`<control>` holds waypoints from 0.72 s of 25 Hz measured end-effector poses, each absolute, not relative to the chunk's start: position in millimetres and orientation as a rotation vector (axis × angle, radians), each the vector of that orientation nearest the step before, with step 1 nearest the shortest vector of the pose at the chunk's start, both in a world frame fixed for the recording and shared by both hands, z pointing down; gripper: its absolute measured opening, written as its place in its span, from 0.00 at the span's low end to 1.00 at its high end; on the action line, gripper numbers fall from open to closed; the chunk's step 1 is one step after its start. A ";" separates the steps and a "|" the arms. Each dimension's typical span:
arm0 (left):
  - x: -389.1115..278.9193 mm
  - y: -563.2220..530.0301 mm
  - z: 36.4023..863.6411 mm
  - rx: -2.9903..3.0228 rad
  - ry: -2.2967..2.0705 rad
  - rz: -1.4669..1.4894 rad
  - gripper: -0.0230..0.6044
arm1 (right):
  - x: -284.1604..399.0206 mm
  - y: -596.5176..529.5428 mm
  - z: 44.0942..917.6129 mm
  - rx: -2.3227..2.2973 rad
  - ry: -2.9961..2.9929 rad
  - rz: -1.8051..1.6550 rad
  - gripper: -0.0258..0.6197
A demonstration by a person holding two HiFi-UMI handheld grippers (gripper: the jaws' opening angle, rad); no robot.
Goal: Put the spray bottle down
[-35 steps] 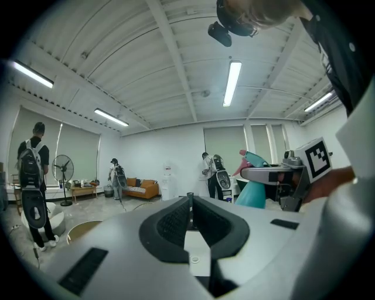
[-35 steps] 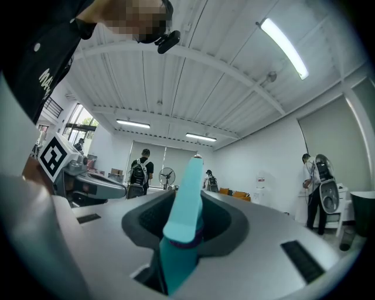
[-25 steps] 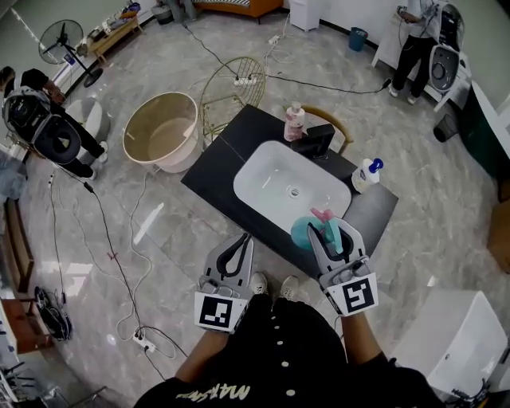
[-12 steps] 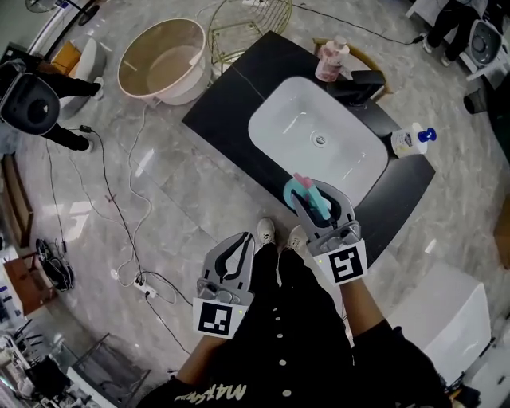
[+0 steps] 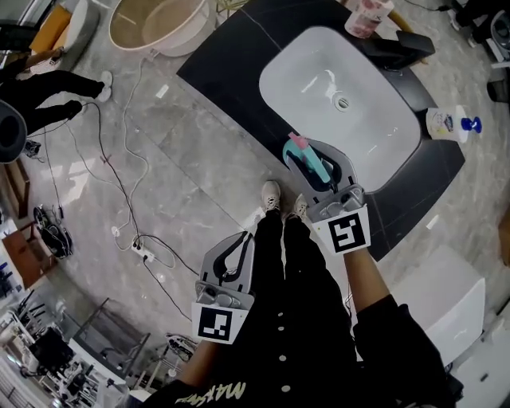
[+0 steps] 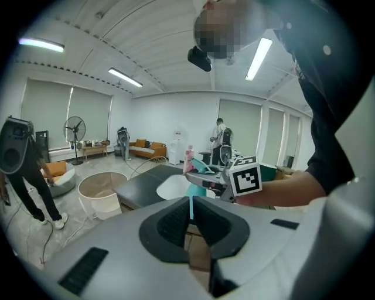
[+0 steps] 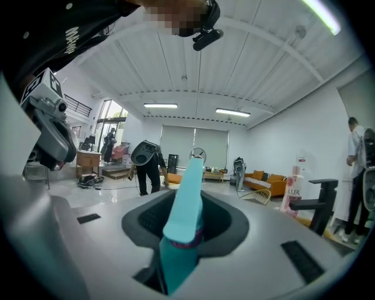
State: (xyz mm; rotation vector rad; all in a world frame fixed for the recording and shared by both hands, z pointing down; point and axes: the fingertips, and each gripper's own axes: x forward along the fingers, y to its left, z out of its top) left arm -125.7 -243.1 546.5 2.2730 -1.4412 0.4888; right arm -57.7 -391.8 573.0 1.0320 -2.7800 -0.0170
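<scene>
Teal spray bottle [image 5: 306, 164] hangs pinched between fingers of our right gripper [image 5: 312, 153] by the bench [image 5: 227, 56] edge for setting down; our left gripper [image 5: 241, 239] idles, fingers pressed together.

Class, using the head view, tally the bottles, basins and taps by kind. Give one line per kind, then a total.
Bottles: 3 (teal spray bottle, pink bottle, white pump bottle with blue top)
Basins: 1 (white oval basin)
Taps: 1 (black tap)
Total: 5
</scene>
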 end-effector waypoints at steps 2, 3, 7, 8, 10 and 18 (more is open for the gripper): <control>-127.9 -241.9 553.1 2.260 -1.441 0.495 0.08 | -62.4 -393.1 578.6 1.016 -2.785 -0.018 0.21; -128.4 -241.7 556.1 2.252 -1.444 0.493 0.08 | -64.1 -393.3 581.3 1.009 -2.785 -0.021 0.21; -127.4 -237.6 563.4 2.239 -1.442 0.488 0.08 | -66.4 -393.4 588.5 1.006 -2.791 -0.016 0.21; -127.0 -236.2 564.8 2.236 -1.439 0.492 0.08 | -66.6 -393.6 588.8 1.005 -2.793 -0.018 0.21; -126.2 -234.0 566.7 2.230 -1.435 0.495 0.08 | -67.5 -394.3 588.7 1.002 -2.796 -0.023 0.21; -119.0 -234.6 563.6 2.244 -1.435 0.499 0.08 | -70.4 -389.7 589.8 0.931 -2.806 -0.027 0.26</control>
